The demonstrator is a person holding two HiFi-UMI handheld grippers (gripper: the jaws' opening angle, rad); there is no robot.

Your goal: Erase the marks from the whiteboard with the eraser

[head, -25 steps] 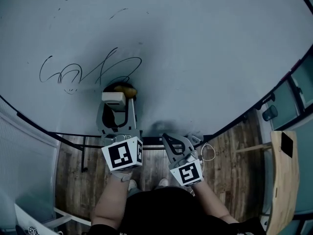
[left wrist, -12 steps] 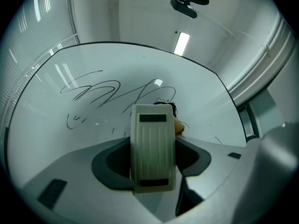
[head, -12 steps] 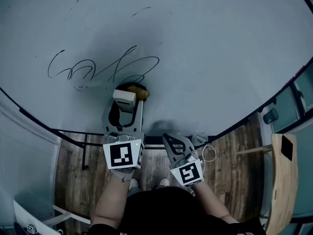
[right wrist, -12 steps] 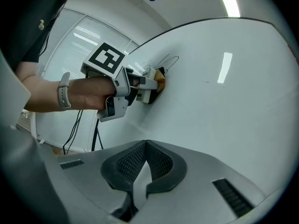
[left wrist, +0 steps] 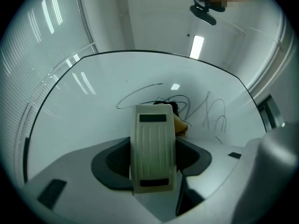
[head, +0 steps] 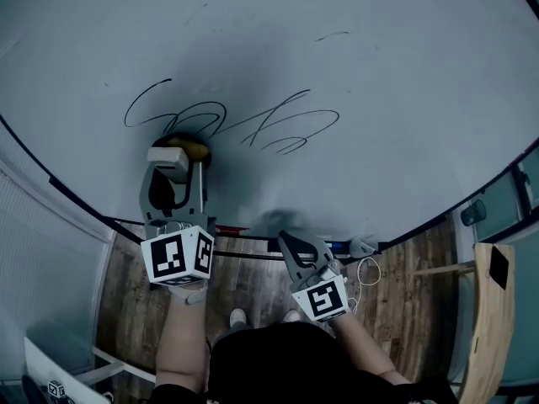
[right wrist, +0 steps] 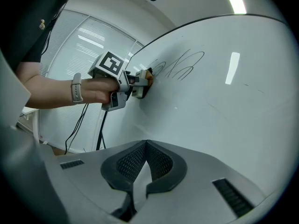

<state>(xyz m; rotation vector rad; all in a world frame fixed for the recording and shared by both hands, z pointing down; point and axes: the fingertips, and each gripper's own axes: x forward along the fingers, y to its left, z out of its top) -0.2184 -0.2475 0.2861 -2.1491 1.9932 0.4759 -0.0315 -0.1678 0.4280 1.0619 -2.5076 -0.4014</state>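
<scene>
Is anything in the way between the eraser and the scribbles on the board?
No, nothing visible. The left hand-held gripper holds the eraser right at the scribble on the whiteboard, with only bare board along the rest.

1. From the person's head: looks steeply down and forward at the whiteboard [head: 379, 74], far enough back to take in most of its width, the wooden floor [head: 404, 259] beneath it and both forearms.
2. From the left gripper [head: 173, 168]: faces the whiteboard almost square-on and very close, with the eraser [left wrist: 153, 148] filling the middle and the marks [left wrist: 208, 111] just behind it.
3. From the right gripper [right wrist: 145, 146]: sits back from the whiteboard, below and to the right of the marks, and looks along the surface at a slant towards the left gripper.
4. Common to all three: the marks and the eraser against the whiteboard.
</scene>
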